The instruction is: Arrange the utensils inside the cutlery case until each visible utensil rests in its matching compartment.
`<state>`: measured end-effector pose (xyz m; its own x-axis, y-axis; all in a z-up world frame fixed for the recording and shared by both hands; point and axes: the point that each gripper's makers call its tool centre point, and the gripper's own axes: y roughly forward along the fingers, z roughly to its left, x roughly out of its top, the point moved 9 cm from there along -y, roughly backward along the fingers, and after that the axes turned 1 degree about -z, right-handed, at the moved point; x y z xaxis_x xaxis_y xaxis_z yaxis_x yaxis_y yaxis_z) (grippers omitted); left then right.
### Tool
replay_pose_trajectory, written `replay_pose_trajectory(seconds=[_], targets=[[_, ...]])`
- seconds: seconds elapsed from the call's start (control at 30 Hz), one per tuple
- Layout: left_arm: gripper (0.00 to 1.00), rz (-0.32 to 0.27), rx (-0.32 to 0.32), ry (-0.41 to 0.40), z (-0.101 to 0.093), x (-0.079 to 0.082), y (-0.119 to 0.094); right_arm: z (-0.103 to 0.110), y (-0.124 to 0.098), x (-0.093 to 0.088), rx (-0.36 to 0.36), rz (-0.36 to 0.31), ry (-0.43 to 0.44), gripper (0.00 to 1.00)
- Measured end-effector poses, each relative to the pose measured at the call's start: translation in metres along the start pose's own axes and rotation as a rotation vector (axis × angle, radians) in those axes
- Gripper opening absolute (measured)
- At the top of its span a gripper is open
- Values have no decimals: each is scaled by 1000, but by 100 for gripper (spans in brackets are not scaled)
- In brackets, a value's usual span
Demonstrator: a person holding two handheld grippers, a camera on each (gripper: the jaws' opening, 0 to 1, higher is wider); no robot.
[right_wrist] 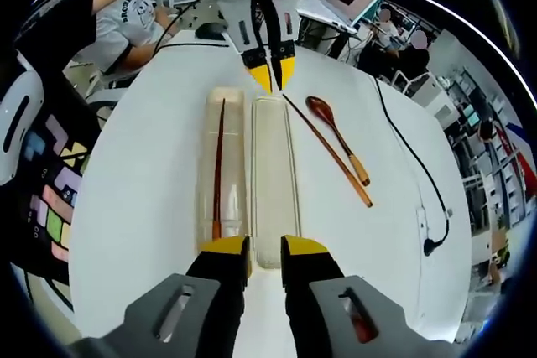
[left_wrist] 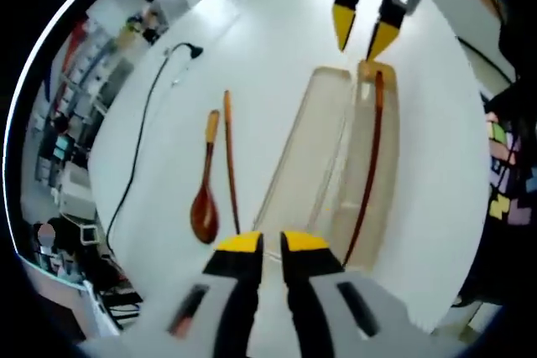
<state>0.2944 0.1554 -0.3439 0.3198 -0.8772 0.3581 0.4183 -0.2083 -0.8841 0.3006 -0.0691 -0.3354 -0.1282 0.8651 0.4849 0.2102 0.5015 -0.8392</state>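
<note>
Centrally, the cutlery case (right_wrist: 247, 182) lies between both grippers; one chopstick (right_wrist: 218, 169) rests in a half. Beside it lie a second chopstick (right_wrist: 329, 153) and wooden spoon (right_wrist: 336, 136). Left gripper (left_wrist: 270, 245) and right gripper (right_wrist: 265, 249): jaws parted, empty.

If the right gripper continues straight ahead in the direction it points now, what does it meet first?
Most likely the open case: the right gripper points along its empty half, beside the half holding one chopstick. Farther on is the left gripper. Height is unclear.
</note>
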Motion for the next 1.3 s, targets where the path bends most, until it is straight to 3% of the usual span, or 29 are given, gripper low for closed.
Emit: replay_pose_trajectory(seconds=[0.1, 0.17, 0.3, 0.57, 0.8, 1.3], targets=[[9, 13, 15, 7, 8, -1, 4, -8, -1, 1, -22, 7, -13, 16], [9, 17, 26, 8, 14, -1, 8, -14, -2, 4, -38, -32, -5, 16], [10, 25, 26, -30, 26, -2, 19, -26, 4, 7, -50, -33, -23, 17], [12, 4, 7, -55, 39, 4, 42, -73, 40, 2, -83, -25, -94, 18], [12, -4, -18, -93, 44, 12, 57, -97, 61, 3, -74, -22, -120, 18], [11, 5, -88, -119, 43, 16, 67, -115, 84, 12, 0, -41, -207, 18]])
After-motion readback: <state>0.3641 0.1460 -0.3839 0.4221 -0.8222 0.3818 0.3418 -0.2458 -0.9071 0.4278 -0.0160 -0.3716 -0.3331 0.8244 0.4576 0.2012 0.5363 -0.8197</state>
